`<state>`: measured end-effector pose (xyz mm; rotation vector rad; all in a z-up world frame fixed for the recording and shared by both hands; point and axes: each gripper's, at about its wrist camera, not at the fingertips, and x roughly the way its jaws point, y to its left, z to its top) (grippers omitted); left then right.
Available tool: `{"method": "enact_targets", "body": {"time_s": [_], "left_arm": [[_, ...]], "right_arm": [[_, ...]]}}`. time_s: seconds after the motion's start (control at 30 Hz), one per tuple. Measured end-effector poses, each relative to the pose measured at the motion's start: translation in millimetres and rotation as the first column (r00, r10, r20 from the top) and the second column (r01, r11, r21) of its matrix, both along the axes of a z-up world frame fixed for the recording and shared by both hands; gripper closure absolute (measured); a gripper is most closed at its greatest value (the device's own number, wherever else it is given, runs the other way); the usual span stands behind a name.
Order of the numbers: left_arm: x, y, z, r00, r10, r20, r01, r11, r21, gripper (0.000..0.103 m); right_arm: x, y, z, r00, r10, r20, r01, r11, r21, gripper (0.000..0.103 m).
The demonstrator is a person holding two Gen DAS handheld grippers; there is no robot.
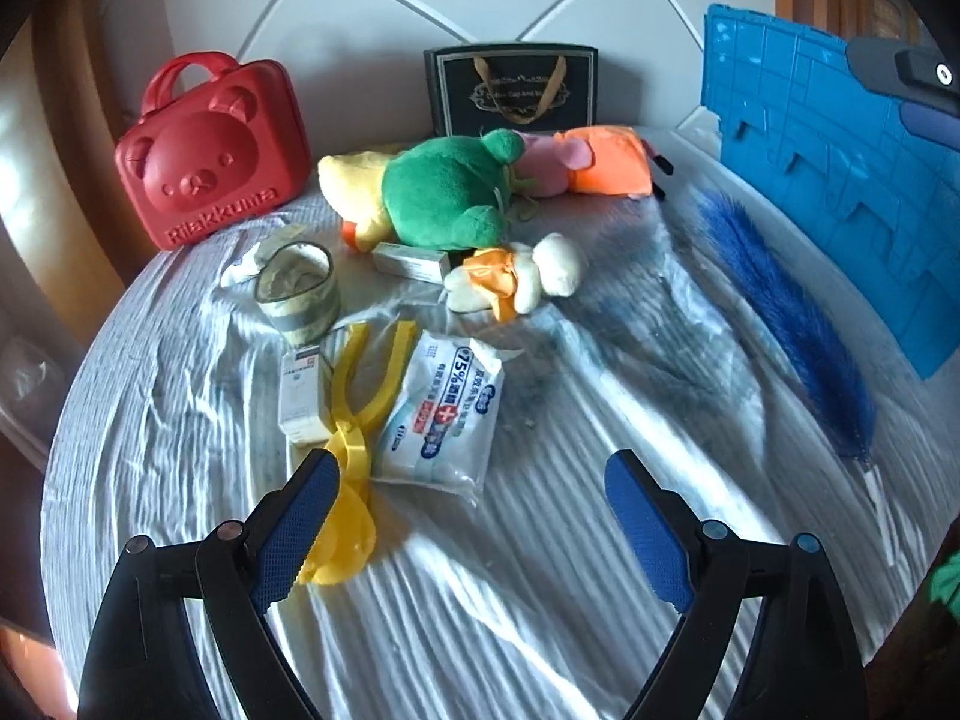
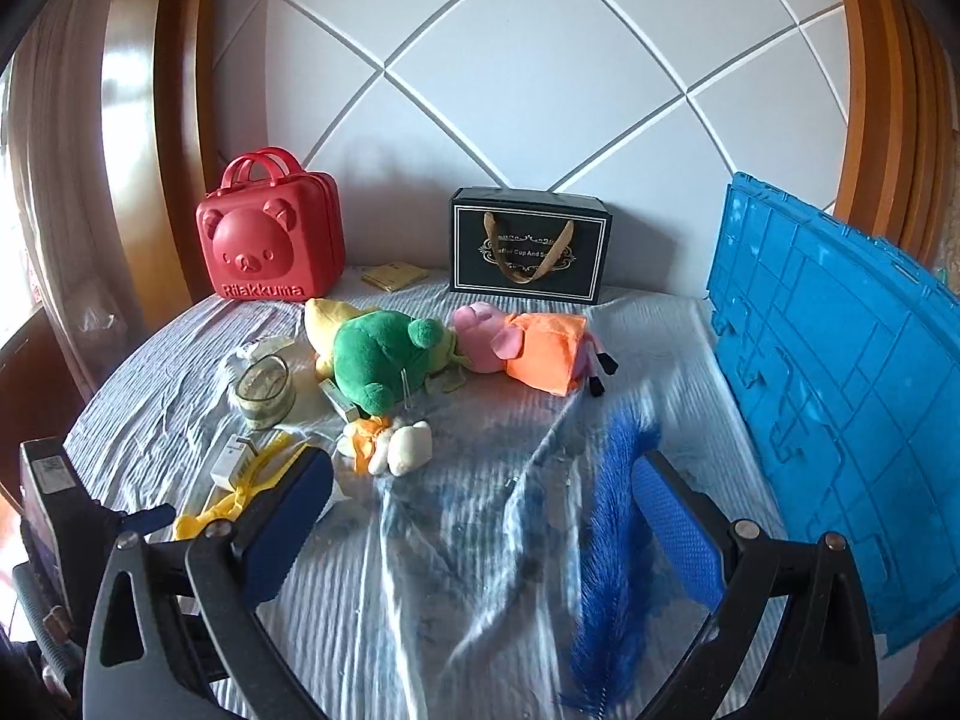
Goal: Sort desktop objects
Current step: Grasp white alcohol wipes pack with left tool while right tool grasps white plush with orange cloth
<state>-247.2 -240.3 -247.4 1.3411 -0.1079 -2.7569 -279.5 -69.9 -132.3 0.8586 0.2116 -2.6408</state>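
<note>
My left gripper stands open above the striped cloth, nothing pressed between its pads. Just ahead of it lie a white wipes pack, a yellow plastic clamp toy, a small white box and a tape roll. Behind them are a green frog plush, a pink pig plush and a small white duck plush. My right gripper is open too, low over the cloth. A blue feather lies by its right finger, not gripped.
A red bear-faced case and a black gift bag stand against the back wall. A blue crate lid leans upright along the right edge. A crinkled clear plastic sheet covers the middle of the cloth. Wooden frames flank both sides.
</note>
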Motion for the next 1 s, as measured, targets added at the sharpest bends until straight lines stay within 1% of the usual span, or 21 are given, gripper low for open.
{"method": "enact_targets", "body": {"time_s": [0.07,0.23,0.3,0.4,0.47,0.5,0.63,0.73,0.8,0.87,0.97,1.0], "left_arm": [[-18.1,2.7,-11.3,0.999,-0.037,0.032,0.038,0.999,-0.019,0.012],[-53.7,7.2,-40.5,0.988,-0.1,0.116,0.106,0.993,-0.051,0.012],[-63.9,8.0,-50.6,0.982,-0.114,0.151,0.123,0.991,-0.051,0.012],[-73.1,4.5,-57.0,0.98,-0.113,0.167,0.122,0.991,-0.047,0.012],[-75.0,-1.6,-58.1,0.983,-0.095,0.158,0.104,0.994,-0.045,0.012],[-76.4,-5.7,-60.4,0.983,-0.083,0.163,0.091,0.995,-0.038,0.012],[-80.5,-21.0,-72.0,0.978,-0.058,0.203,0.051,0.998,0.037,0.012],[-83.6,-22.3,-72.7,0.977,-0.052,0.206,0.043,0.998,0.046,0.012],[-88.1,-20.8,-72.8,0.975,-0.059,0.213,0.047,0.997,0.06,0.012],[-91.9,-18.3,-73.1,0.973,-0.073,0.218,0.059,0.996,0.07,0.012],[-96.5,-22.2,-75.0,0.972,-0.073,0.222,0.053,0.994,0.095,0.011],[-97.7,-25.1,-75.2,0.972,-0.067,0.224,0.044,0.994,0.104,0.011]], "right_arm": [[-13.8,-10.4,-8.1,1.0,0.007,0.024,-0.008,1.0,0.014,0.001],[-57.1,-35.1,-28.7,0.998,0.046,0.047,-0.05,0.994,0.097,0.001],[-73.9,-39.3,-34.6,0.996,0.053,0.067,-0.06,0.994,0.097,0.001],[-94.2,-46.8,-40.4,0.994,0.063,0.086,-0.072,0.992,0.099,0.001],[-101.6,-53.8,-43.0,0.992,0.081,0.092,-0.091,0.99,0.105,0.001],[-105.1,-57.3,-44.3,0.991,0.09,0.096,-0.101,0.989,0.108,0.001],[-112.2,-71.1,-48.6,0.987,0.124,0.097,-0.136,0.984,0.118,0.001],[-118.8,-82.3,-54.0,0.984,0.147,0.105,-0.159,0.98,0.118,0.001],[-126.8,-92.2,-61.8,0.975,0.179,0.134,-0.194,0.975,0.112,0.001],[-137.7,-103.5,-74.8,0.955,0.231,0.187,-0.254,0.961,0.106,0.001],[-157.4,-119.1,-102.0,0.911,0.297,0.286,-0.341,0.933,0.117,0.002],[-163.6,-123.2,-111.8,0.892,0.317,0.322,-0.371,0.92,0.123,0.004]]}}
